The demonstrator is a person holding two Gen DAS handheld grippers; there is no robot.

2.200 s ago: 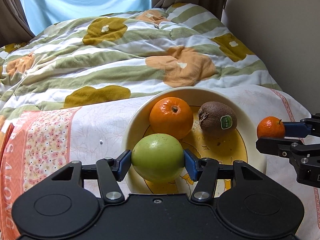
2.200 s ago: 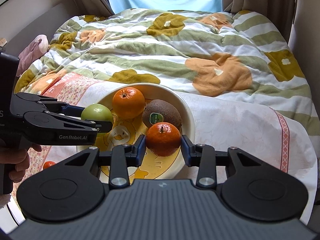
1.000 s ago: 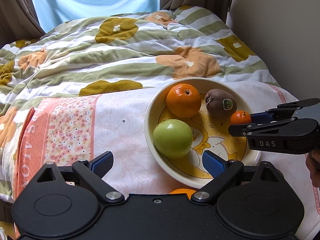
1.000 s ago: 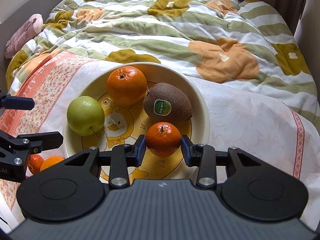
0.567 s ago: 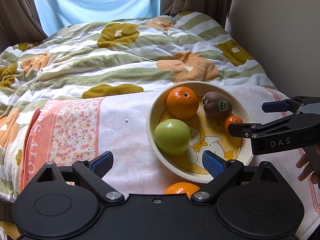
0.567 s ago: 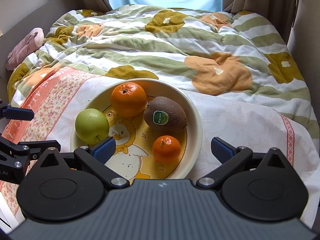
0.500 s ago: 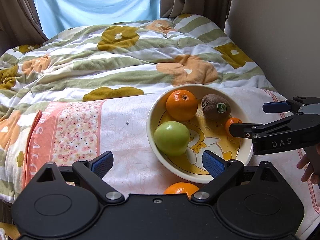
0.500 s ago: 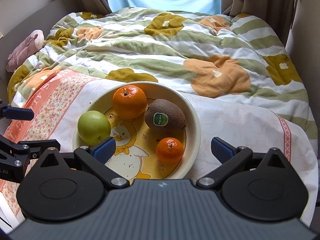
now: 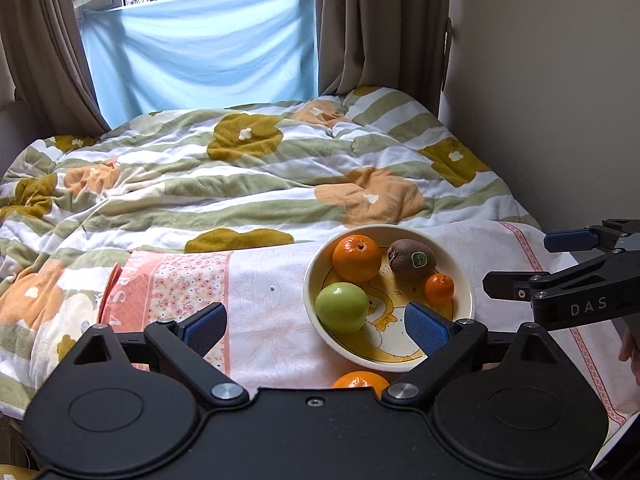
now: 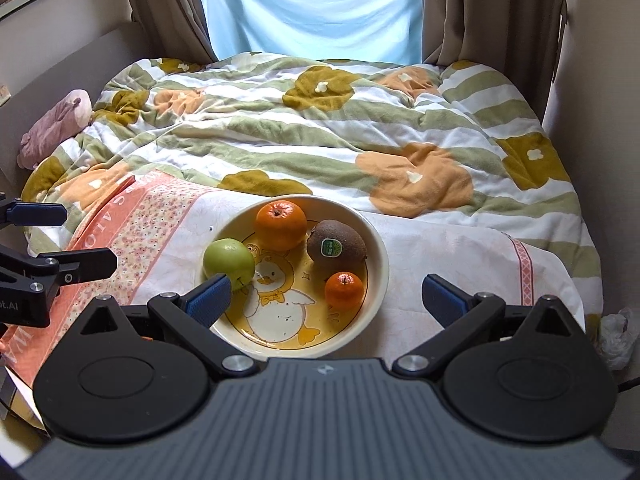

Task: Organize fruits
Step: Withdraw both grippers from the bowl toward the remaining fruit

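Released mandarin (image 10: 345, 290) sits in bowl (image 10: 382, 268); both grippers spread wide, empty; kiwi (image 10: 336, 243) lies crosswise.

The bowl (image 10: 379, 256) looks glazed ceramic, smooth and glossy. The kiwi (image 10: 336, 243) is matt and fuzzy; the quilt (image 10: 320, 128) is soft, rumpled cloth.
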